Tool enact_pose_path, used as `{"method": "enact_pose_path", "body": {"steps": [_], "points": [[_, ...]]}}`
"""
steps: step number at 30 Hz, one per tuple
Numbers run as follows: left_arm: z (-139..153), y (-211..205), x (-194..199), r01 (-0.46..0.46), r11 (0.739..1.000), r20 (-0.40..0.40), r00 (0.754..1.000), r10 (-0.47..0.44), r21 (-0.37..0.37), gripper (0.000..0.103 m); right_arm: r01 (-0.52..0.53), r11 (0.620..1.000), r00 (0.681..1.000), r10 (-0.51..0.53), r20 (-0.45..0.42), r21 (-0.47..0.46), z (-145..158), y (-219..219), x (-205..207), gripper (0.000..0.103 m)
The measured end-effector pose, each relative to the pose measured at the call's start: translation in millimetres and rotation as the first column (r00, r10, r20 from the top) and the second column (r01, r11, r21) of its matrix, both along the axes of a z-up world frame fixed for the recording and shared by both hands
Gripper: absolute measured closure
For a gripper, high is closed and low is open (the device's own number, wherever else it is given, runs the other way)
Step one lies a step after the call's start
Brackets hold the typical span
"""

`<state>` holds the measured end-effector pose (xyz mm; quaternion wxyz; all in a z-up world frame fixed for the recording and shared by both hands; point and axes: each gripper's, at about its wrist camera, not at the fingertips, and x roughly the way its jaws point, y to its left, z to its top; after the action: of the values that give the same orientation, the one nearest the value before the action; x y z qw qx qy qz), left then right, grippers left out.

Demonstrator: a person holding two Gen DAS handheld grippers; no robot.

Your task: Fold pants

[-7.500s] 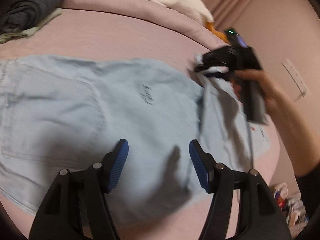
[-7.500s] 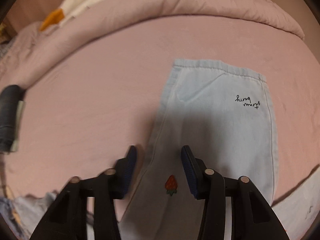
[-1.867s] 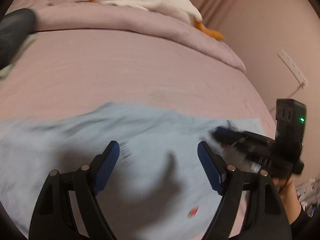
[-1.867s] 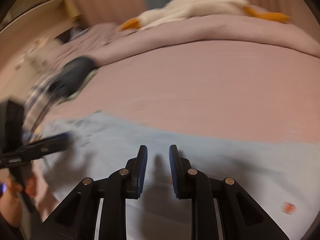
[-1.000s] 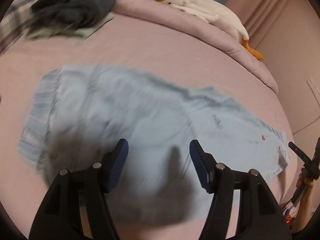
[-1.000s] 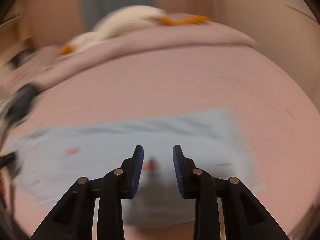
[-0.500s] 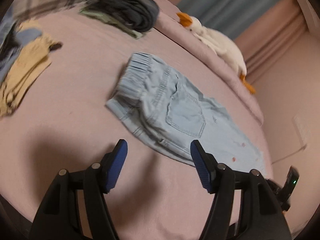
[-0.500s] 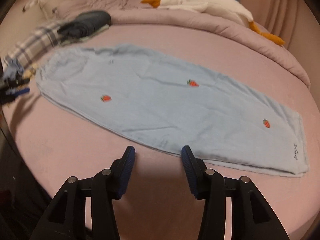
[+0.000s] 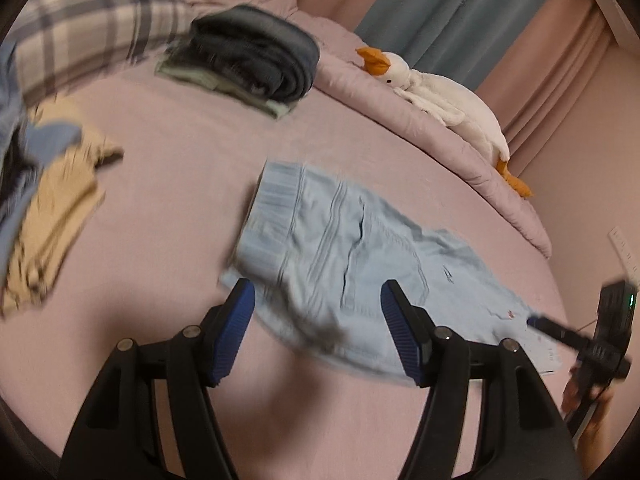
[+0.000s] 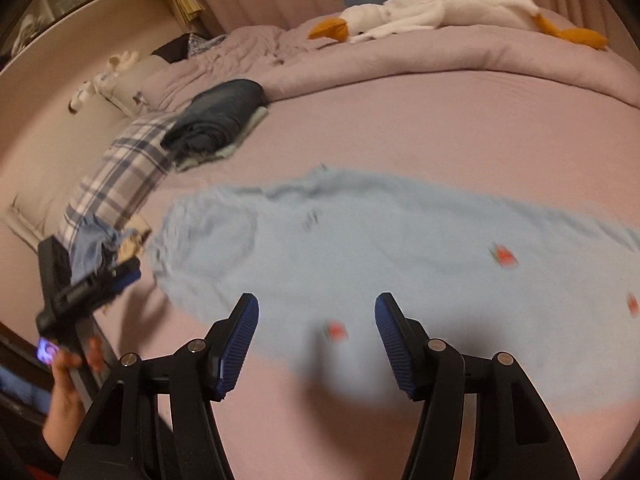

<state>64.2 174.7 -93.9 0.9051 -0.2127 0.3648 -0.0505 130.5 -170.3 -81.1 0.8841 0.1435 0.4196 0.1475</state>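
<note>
Light blue pants (image 9: 352, 264) with small red strawberry patches lie flat and lengthwise on the pink bed, folded leg on leg, with the elastic waistband at the left end. My left gripper (image 9: 318, 334) is open and empty, just above the near edge at the waist end. My right gripper (image 10: 316, 344) is open and empty, above the near edge of the pants (image 10: 400, 248) around mid-length. The right gripper also shows in the left wrist view (image 9: 540, 322) at the hem end. The left gripper also shows in the right wrist view (image 10: 124, 276) by the waistband.
A folded dark garment (image 9: 256, 60) lies on a green one at the back left. A yellow and blue clothes pile (image 9: 40, 200) and a plaid cloth (image 9: 92, 20) lie left. A white plush goose (image 9: 440, 100) rests on the rolled pink duvet (image 10: 440, 56).
Both grippers have come back closer to the pants after pulling away. The right gripper has swung left toward the waist end and opened wider. The pants lie where they were.
</note>
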Motion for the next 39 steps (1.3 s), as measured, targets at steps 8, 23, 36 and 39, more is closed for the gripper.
{"method": "enact_pose_path", "body": {"steps": [8, 23, 36, 39], "points": [[7.6, -32.5, 50.9, 0.111, 0.986, 0.061, 0.991, -0.119, 0.122, 0.038, -0.049, 0.998, 0.999, 0.048, -0.021, -0.04, 8.4, 30.8, 117.7, 0.043], [-30.2, -24.8, 69.7, 0.169, 0.967, -0.022, 0.985, -0.168, 0.188, 0.046, -0.141, 0.975, 0.961, 0.093, -0.262, -0.171, -46.9, 56.0, 193.6, 0.097], [-32.0, -94.2, 45.7, 0.29, 0.932, -0.088, 0.957, -0.277, 0.218, 0.034, -0.157, 0.949, 0.973, 0.101, -0.21, -0.274, -50.6, 33.9, 19.9, 0.09], [-50.0, -107.4, 43.0, 0.31, 0.905, -0.166, 0.948, -0.271, 0.29, 0.034, -0.182, 0.928, 0.978, 0.136, -0.159, -0.325, -53.6, 32.2, -31.9, 0.077]]}}
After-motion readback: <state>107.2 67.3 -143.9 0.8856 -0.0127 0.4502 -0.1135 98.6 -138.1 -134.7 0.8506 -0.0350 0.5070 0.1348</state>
